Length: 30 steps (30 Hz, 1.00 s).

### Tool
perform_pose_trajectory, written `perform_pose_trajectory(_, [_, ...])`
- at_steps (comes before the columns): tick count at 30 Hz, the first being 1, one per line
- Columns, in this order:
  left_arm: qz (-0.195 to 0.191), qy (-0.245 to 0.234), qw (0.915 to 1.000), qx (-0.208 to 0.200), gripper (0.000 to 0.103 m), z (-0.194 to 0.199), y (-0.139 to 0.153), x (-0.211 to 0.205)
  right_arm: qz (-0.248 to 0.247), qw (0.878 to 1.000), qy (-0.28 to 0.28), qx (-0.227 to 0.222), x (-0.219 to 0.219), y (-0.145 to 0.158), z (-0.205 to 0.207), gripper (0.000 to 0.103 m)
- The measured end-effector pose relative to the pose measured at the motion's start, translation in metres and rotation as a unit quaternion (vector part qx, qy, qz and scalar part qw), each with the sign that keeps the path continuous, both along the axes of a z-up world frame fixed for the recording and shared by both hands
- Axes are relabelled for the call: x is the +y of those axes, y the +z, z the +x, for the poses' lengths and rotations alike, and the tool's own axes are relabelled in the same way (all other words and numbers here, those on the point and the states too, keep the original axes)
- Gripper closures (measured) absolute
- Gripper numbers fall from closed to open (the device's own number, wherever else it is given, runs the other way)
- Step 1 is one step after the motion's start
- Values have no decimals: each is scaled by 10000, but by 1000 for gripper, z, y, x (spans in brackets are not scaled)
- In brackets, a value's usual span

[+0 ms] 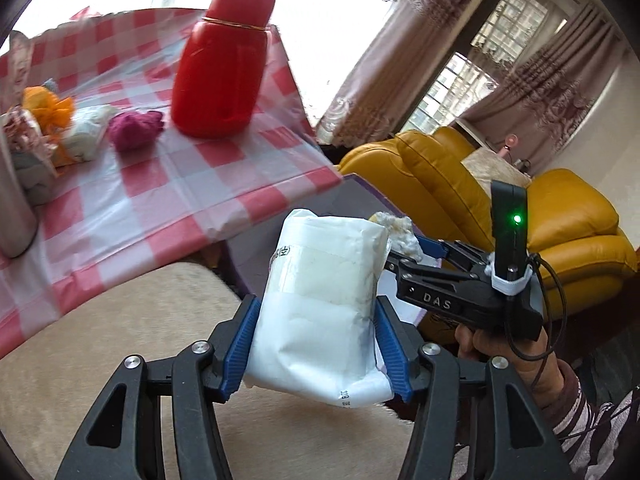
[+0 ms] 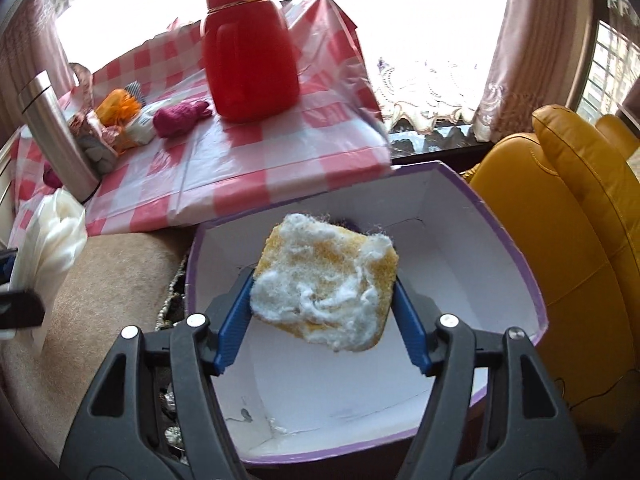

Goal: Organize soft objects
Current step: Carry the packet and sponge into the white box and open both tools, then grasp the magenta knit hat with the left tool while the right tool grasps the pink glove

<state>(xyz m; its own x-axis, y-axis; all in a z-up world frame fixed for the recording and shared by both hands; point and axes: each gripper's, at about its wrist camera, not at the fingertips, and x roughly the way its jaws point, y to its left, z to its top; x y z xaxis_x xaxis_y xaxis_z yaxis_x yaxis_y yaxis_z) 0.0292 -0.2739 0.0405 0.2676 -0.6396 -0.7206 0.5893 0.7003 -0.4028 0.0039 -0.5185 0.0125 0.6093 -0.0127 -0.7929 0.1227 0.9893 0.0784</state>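
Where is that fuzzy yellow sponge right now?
In the right wrist view, the fuzzy yellow sponge sits clamped in the right gripper, hanging above the open purple-rimmed cardboard box beside the checked table.

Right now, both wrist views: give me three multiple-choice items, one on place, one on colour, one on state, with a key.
1. What lies directly below the yellow sponge held by the right gripper?
A. the checked tablecloth
B. the open white box with purple rim
C. the yellow sofa

2. What colour is the big flask on the table?
A. red
B. silver
C. blue

3. What is the left gripper doing?
A. open, nothing between its jaws
B. shut on a white plastic packet
C. shut on a pink sock

Key:
1 B, the right wrist view shows the box interior behind and under the sponge.
2 A, red body and cap with a gold band.
3 B, the blue pads press both sides of the white packet.
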Motion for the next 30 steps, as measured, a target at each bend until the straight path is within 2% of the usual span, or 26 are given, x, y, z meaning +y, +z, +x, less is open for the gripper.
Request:
perform_pose_trajectory(1, [-6,-79,10000,3,36,-3,0,-5,16,10000,-40,-12,-4,0,-1,31])
perform_pose_trajectory(3, [-1,-144,9999,-44,33,-4,1,-7,9,10000,-84,6,-9,-1,-1,29])
perform_pose_trajectory(11, [-41,104,9999,96,33,3,-5,8,-67,9999,136,26,3,-2,2,26])
perform_pose_trajectory(18, [-68,469,9989,45,33,5,-2,38,4,9990,453,11,22,-1,2,25])
perform_pose_trajectory(24, [-178,1064,9941,106,33,10,-4,87,59,9973,734,-3,46,3,8,24])
perform_pose_trajectory(30, [-310,2000,9792,131,33,18,-4,157,-178,9935,1128,-25,83,7,21,24])
